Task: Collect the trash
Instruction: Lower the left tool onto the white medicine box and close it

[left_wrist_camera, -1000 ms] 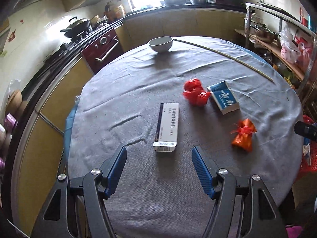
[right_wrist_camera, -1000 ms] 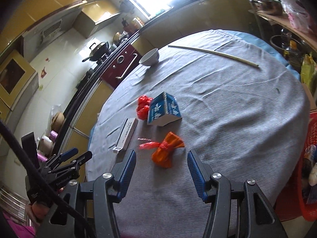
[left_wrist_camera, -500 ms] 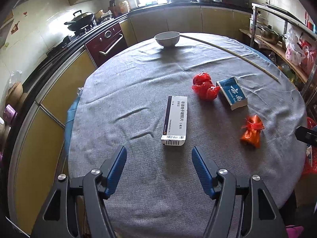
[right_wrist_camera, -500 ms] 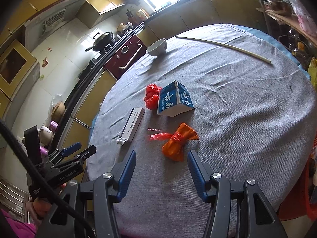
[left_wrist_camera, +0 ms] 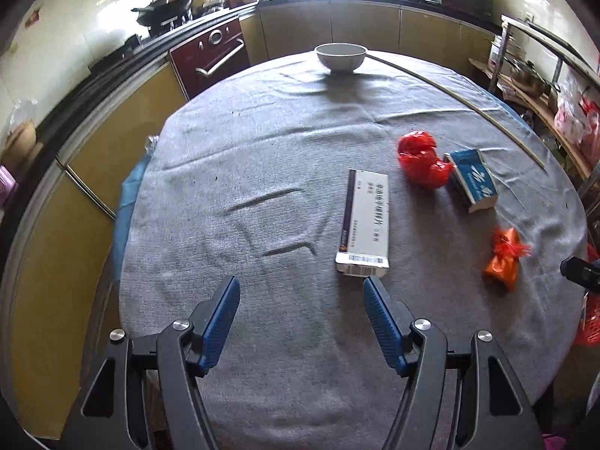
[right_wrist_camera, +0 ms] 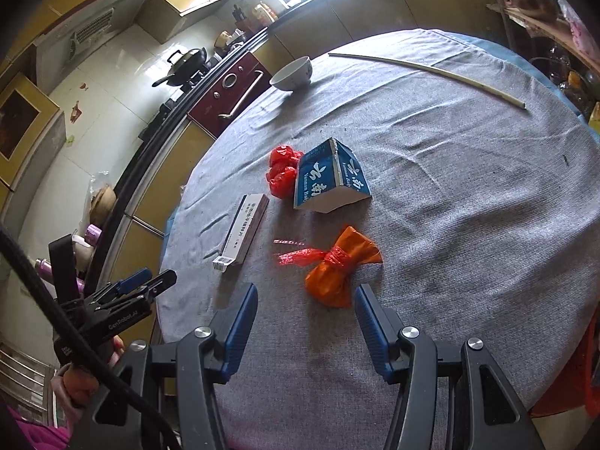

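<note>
On the grey cloth of the round table [left_wrist_camera: 262, 150] lie a long white medicine box [left_wrist_camera: 364, 221] [right_wrist_camera: 243, 231], a crumpled red bag [left_wrist_camera: 422, 159] [right_wrist_camera: 282, 170], a blue carton [left_wrist_camera: 473, 184] [right_wrist_camera: 330, 178] and an orange wrapper tied with red plastic [left_wrist_camera: 504, 260] [right_wrist_camera: 339, 272]. My left gripper [left_wrist_camera: 301, 290] is open above the cloth, the white box just beyond its right finger. My right gripper [right_wrist_camera: 305, 296] is open too, with the orange wrapper just ahead, close to its right finger. The left gripper [right_wrist_camera: 144, 281] also shows at the table's left edge in the right wrist view.
A white bowl [left_wrist_camera: 340, 56] [right_wrist_camera: 292, 74] and a long thin stick [left_wrist_camera: 461, 103] [right_wrist_camera: 431, 71] lie at the far side. Kitchen cabinets, a stove with a wok [left_wrist_camera: 165, 5] and a dark red oven [left_wrist_camera: 210, 56] curve behind the table. A cluttered shelf [left_wrist_camera: 540, 90] stands right.
Both grippers have moved forward and lower over the table; the white box now lies to the right in the left wrist view, and the orange wrapper sits closer to the right gripper's fingers.
</note>
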Tool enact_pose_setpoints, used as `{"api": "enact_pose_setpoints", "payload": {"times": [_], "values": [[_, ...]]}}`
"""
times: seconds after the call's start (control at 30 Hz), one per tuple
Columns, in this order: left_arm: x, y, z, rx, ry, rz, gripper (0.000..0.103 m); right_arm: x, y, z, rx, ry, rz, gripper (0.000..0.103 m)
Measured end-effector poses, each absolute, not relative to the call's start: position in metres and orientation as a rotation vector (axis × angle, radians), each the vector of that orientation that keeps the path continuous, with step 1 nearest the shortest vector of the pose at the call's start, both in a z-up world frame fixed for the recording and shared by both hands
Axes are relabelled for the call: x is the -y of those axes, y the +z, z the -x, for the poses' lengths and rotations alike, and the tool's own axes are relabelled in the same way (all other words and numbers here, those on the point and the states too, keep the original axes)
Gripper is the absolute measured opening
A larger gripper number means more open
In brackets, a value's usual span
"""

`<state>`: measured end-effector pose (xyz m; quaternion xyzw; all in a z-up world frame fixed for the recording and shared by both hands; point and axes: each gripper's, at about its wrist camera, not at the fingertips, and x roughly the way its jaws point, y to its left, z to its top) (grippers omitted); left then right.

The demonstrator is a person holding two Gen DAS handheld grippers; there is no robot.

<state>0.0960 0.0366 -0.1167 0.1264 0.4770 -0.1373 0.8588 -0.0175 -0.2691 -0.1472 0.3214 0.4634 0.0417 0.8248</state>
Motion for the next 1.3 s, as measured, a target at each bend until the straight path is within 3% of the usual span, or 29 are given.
{"api": "enact_pose_setpoints", "payload": {"times": [0.8, 1.03, 1.1, 1.17, 1.23, 1.3], "values": [[0.035, -0.173, -0.178, -1.209, -0.509, -0.159, 0.069, 0.277, -0.211, -0.048, -1.155, 0.032, -0.939, 0.058], [0.035, -0.188, -0.184, -1.233, -0.498, -0.125, 0.069, 0.263, -0.212, -0.068, -1.177, -0.026, -0.841, 0.057], [0.033, -0.189, -0.186, -1.229, -0.499, -0.103, 0.069, 0.256, -0.21, -0.072, -1.177, -0.028, -0.781, 0.052], [0.03, -0.189, -0.187, -1.22, -0.494, -0.09, 0.064, 0.248, -0.207, -0.074, -1.178, -0.026, -0.702, 0.046], [0.028, -0.188, -0.187, -1.207, -0.483, -0.083, 0.052, 0.24, -0.205, -0.077, -1.182, -0.025, -0.615, 0.043], [0.026, -0.187, -0.186, -1.201, -0.484, -0.069, 0.05, 0.233, -0.202, -0.076, -1.174, -0.021, -0.55, 0.042]]}}
